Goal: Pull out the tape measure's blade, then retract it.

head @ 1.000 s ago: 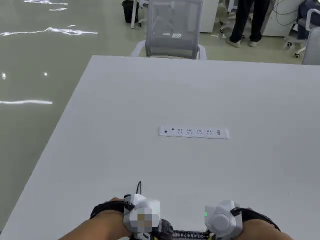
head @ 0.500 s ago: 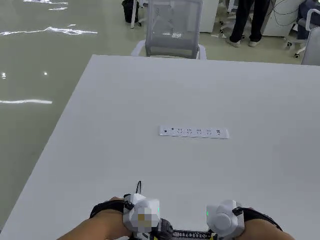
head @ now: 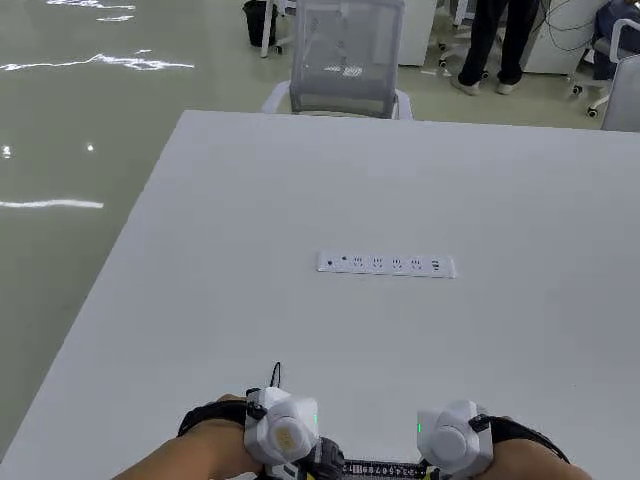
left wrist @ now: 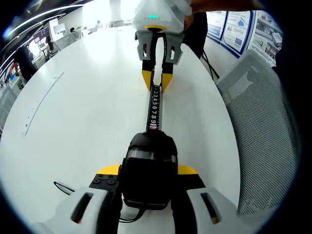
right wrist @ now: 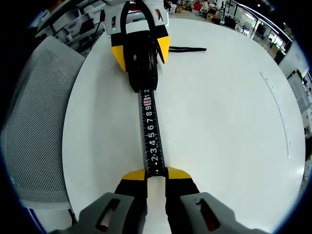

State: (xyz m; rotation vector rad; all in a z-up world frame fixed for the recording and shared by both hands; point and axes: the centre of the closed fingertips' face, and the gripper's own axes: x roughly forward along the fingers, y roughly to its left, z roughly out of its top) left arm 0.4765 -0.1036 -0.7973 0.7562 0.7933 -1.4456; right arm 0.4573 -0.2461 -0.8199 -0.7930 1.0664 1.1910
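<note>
The left gripper (left wrist: 148,179) clamped the tape measure (left wrist: 148,156). The right gripper (right wrist: 156,174) pinched the tip of its extended blade (right wrist: 149,129).

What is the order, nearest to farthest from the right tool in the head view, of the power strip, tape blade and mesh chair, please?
1. Tape blade, gripped by the right tool, at the bottom.
2. Power strip, middle of the table.
3. Mesh chair, beyond the far edge.
</note>
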